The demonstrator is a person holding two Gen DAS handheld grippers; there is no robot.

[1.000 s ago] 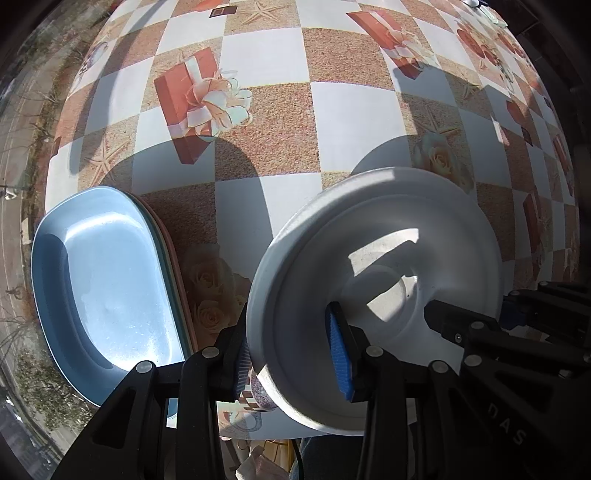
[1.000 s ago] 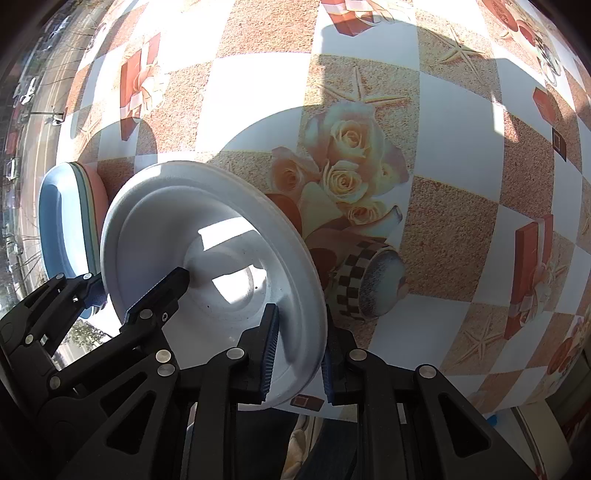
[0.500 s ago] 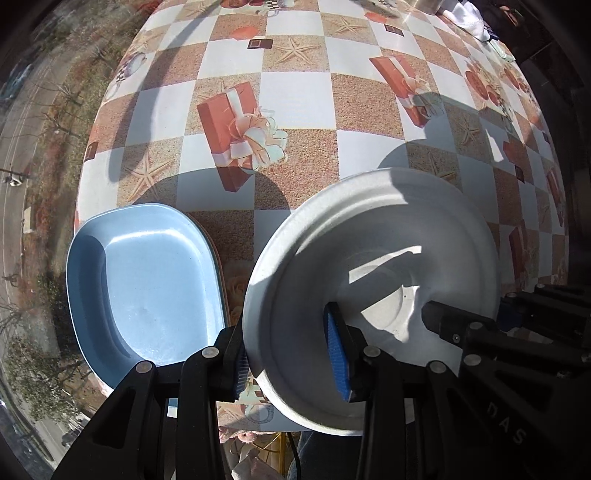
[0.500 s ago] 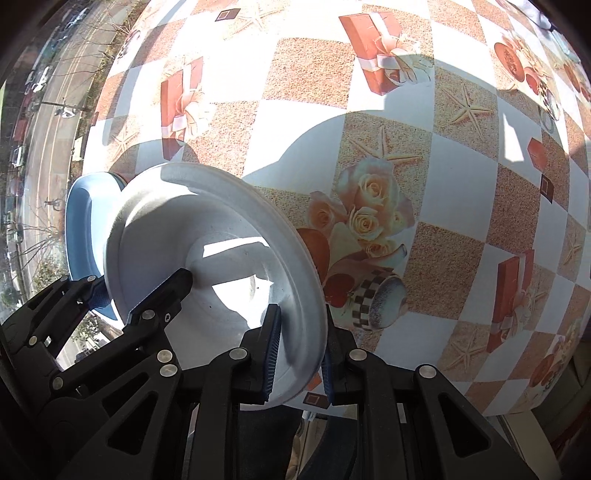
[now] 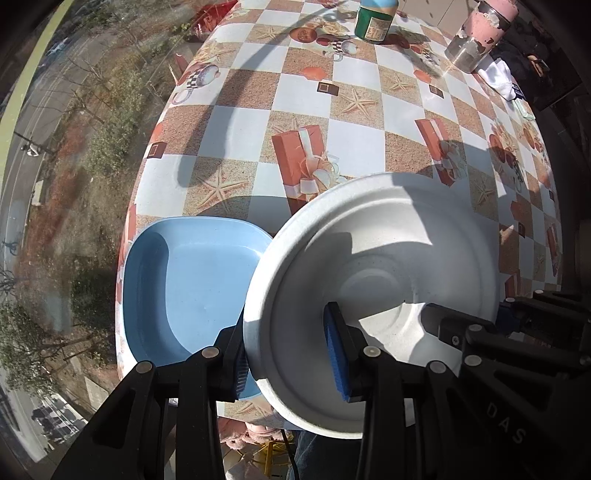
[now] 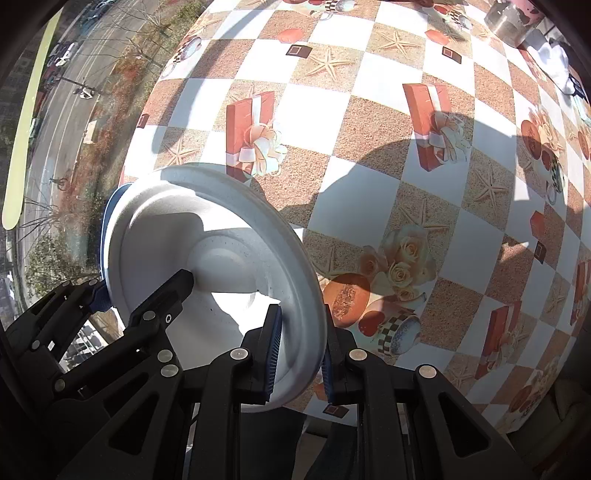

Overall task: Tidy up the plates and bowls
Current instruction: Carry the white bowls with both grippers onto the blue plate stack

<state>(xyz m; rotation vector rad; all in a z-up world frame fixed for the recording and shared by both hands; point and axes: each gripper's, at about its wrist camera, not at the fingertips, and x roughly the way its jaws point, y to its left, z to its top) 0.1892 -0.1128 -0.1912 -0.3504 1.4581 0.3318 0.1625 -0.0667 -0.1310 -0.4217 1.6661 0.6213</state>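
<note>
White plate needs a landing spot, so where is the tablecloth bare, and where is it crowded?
The white plate is gripped by both tongs. Bare checkered tablecloth stretches beyond it, from the blue dish at the near left edge out toward the far end. That far end is crowded: a green jar and a pink-topped container.

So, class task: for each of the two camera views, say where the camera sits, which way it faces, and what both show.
Left wrist: on the left hand-held gripper, facing forward over the white plate toward the blue tray; its black fingers show.
Right wrist: on the right hand-held gripper, facing across the checked tablecloth; its fingers show.
Shared: the white plate, gripped on opposite rims, with each view showing the other gripper.
</note>
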